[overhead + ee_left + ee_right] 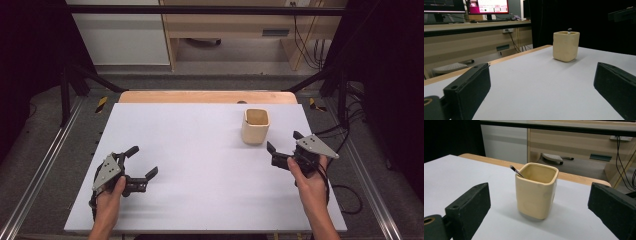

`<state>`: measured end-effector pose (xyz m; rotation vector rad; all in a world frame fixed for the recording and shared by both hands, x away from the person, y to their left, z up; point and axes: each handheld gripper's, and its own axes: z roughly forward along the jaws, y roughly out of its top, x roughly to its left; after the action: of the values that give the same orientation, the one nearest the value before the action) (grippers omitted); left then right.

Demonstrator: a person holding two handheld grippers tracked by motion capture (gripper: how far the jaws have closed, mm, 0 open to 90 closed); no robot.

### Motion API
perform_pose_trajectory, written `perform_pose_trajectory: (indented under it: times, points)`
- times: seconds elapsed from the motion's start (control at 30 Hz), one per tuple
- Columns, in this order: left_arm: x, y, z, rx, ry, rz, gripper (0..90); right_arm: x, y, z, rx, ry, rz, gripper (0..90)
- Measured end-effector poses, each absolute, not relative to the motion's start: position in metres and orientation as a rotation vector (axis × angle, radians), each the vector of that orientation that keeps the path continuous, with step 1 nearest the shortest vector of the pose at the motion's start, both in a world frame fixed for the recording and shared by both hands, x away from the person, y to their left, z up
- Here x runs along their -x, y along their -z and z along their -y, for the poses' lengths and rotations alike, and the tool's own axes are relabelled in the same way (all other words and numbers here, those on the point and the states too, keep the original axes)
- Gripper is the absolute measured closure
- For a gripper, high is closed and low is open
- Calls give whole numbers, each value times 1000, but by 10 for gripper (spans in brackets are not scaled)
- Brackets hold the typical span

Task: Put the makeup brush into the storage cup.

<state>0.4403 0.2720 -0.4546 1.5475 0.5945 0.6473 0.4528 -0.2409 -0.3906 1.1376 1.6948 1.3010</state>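
Cream-coloured and square-mouthed, the cup (255, 126) stands upright in the upper right of the high view, on the white table (200, 165), with the end of a thin dark stick (515, 171) poking above its rim (what it is, you cannot tell). Your right gripper (285, 147) sits just below and right of the cup, jaws spread wide, near it but not touching; in the right gripper view the cup stands between the two jaws, farther off. Your left gripper (142, 162) rests at the lower left, jaws also spread, well apart from the cup.
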Motion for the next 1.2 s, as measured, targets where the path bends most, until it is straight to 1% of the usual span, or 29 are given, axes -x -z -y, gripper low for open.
perform_pose_trajectory:
  times: [0.57,0.73,0.97,1.2]
  points:
    - [-440,455,-271,-1546,-649,-594,8,-434,406,255,-1146,-1283,-1664,48]
    - [-440,454,-266,-1583,-667,-578,8,-427,411,258,-1123,-1275,-1655,45]
    - [-442,450,-260,-1596,-670,-570,8,-420,425,265,-1088,-1273,-1638,46]
    - [-442,443,-266,-1592,-679,-583,9,-417,437,269,-1070,-1295,-1619,46]
